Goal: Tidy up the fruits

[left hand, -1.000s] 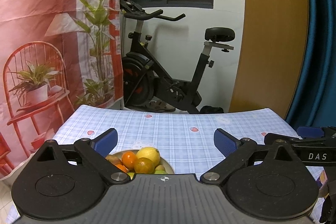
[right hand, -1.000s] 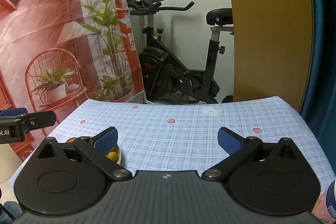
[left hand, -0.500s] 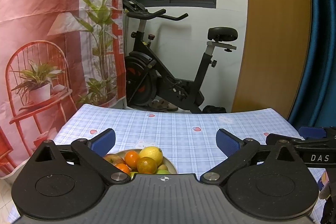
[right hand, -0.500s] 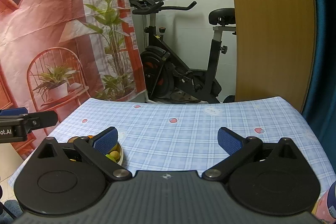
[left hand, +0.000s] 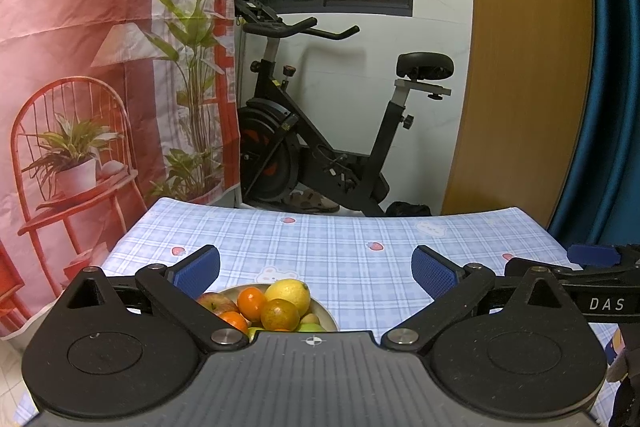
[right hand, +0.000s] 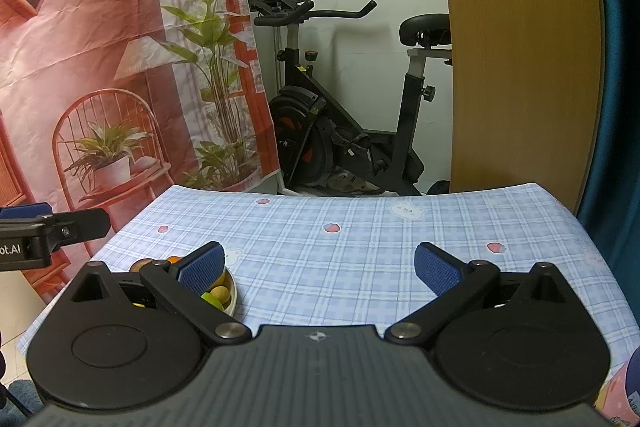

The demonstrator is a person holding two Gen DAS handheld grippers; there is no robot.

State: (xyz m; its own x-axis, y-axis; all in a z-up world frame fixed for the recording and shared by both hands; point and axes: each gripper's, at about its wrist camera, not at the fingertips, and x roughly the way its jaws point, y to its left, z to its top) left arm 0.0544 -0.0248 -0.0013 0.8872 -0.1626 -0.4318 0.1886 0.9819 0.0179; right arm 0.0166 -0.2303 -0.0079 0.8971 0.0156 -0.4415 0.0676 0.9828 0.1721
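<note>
Compared with 1 second earlier, both views have crept slightly forward: more of the fruit bowl (left hand: 325,311) shows in the left wrist view, and more of its rim in the right wrist view. Left claw (left hand: 316,267): spread wide, holding nothing, hovering above the bench (left hand: 340,255), which is covered by a blue checked cloth. The bowl sits on the near left part of the bench, just below and partly behind the left finger (left hand: 198,269). Contents visible: 1 lemon (left hand: 289,295) on top, an orange (left hand: 250,303) touching its left side, a darker orange (left hand: 280,314) in front, a red apple (left hand: 216,303) at the left, and green fruit (left hand: 310,327) at the near edge. Right claw (right hand: 318,269): also spread wide and empty, over the middle of the bench; the bowl (right hand: 232,289) lies behind its left finger (right hand: 202,267). Each claw appears at the edge of the other's view. Background: an exercise bike (left hand: 320,147) stands beyond the far edge of the bench.
</note>
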